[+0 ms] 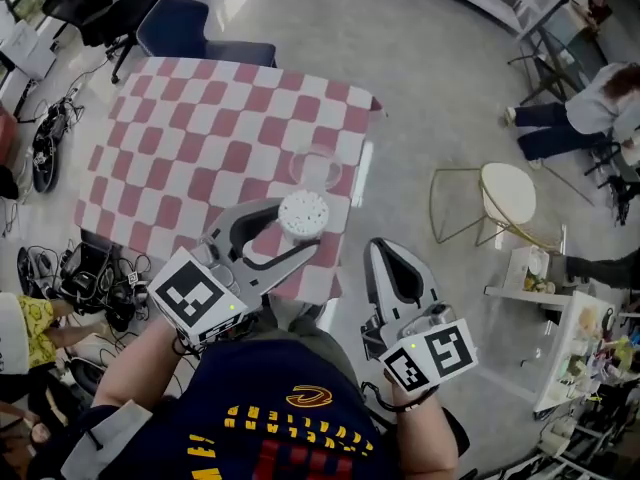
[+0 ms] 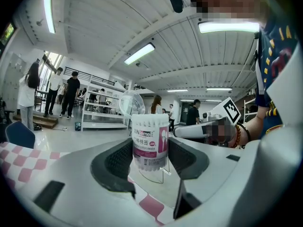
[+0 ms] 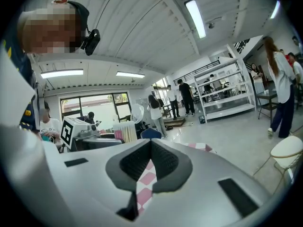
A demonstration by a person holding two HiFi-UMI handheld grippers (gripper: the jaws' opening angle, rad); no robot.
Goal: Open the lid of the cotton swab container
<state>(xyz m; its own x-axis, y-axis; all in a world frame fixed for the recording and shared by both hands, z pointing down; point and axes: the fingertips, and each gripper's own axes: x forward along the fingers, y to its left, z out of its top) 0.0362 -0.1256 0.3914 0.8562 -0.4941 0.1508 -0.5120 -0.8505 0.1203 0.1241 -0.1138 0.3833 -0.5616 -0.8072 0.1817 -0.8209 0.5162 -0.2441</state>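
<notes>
Tabletop: covered by a red-and-white checked cloth; it carries the container and the lid.
Left gripper: reaches in from the near edge of the tabletop. Its jaws stand wide, one pad on each side of the cotton swab container, pressing on its wall.
Right gripper: jaws brought fully together with nothing between them. It is held off the near right corner of the tabletop, well apart from the container.
Cotton swab container: upright clear cylinder with a pink-and-white label, near the right front edge of the tabletop. Its top is uncovered, and the white swab tips show from above.
Lid: clear and round, on the cloth just beyond the container and apart from it. No gripper touches it.
</notes>
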